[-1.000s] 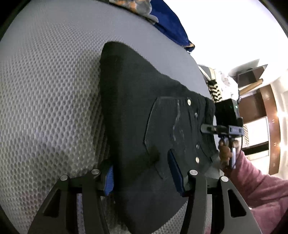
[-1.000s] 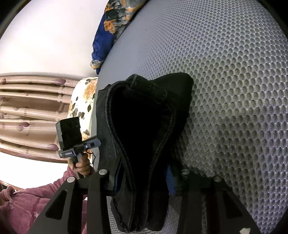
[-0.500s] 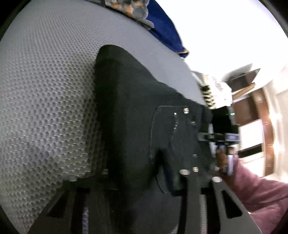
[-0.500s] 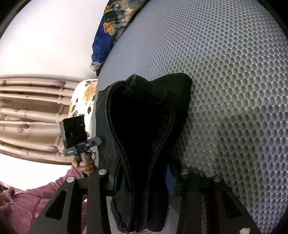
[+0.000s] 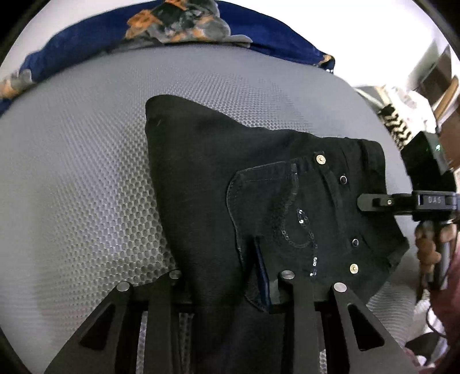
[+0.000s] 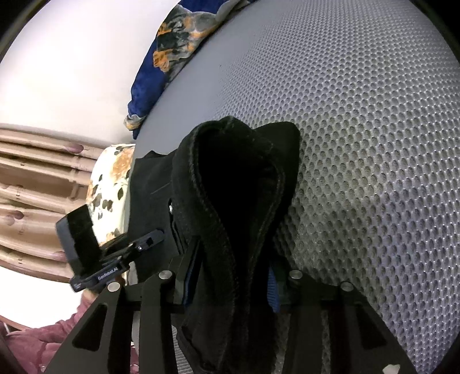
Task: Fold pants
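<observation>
Black pants with a sequinned back pocket and metal studs lie folded on a grey mesh surface. My left gripper is shut on a thick fold of the pants near the pocket. In the right wrist view my right gripper is shut on the bunched waistband of the pants, which loops up between its blue pads. The right gripper also shows in the left wrist view at the pants' right edge. The left gripper shows in the right wrist view at the pants' left side.
A blue and orange patterned cloth lies along the far edge of the mesh surface, also in the right wrist view. A floral cushion and curtains are at the left. The person's pink sleeve is at the right.
The left gripper has swung its view round and drawn nearer to the right gripper; both stay shut on the pants. The waistband fold in the right gripper stands a little higher.
</observation>
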A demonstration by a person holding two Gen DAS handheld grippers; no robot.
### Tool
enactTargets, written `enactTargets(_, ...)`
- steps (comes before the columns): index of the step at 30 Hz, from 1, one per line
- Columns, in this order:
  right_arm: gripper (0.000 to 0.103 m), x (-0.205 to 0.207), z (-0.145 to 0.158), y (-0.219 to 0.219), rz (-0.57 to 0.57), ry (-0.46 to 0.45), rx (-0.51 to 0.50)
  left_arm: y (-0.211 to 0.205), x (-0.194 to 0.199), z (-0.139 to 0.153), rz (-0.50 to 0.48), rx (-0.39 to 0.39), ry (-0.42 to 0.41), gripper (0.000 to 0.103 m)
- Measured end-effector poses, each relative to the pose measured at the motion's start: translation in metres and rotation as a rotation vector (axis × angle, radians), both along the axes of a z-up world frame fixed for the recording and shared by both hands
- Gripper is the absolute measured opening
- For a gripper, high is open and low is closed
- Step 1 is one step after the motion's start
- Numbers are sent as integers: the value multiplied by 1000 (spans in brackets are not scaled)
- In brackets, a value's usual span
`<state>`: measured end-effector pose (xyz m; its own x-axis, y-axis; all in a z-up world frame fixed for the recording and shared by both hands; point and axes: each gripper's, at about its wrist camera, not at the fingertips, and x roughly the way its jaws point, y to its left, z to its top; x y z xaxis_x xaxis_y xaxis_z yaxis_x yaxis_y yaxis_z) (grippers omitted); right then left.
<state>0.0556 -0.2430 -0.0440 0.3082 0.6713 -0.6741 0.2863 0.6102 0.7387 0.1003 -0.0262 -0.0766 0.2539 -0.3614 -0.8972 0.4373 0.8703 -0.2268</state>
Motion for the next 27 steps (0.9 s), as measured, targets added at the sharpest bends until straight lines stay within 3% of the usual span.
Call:
enactTargets(4, 34, 0, 5, 3, -10, 13, -38, -4, -2, 2, 23, 36, -14, 26)
enactTargets(15, 26, 21, 33, 39, 9, 5, -148, 6, -11, 12, 60, 43, -35, 20)
enactTargets(27, 23, 52, 47, 80, 41, -37, -137, 26, -10, 32, 105, 19, -94, 18)
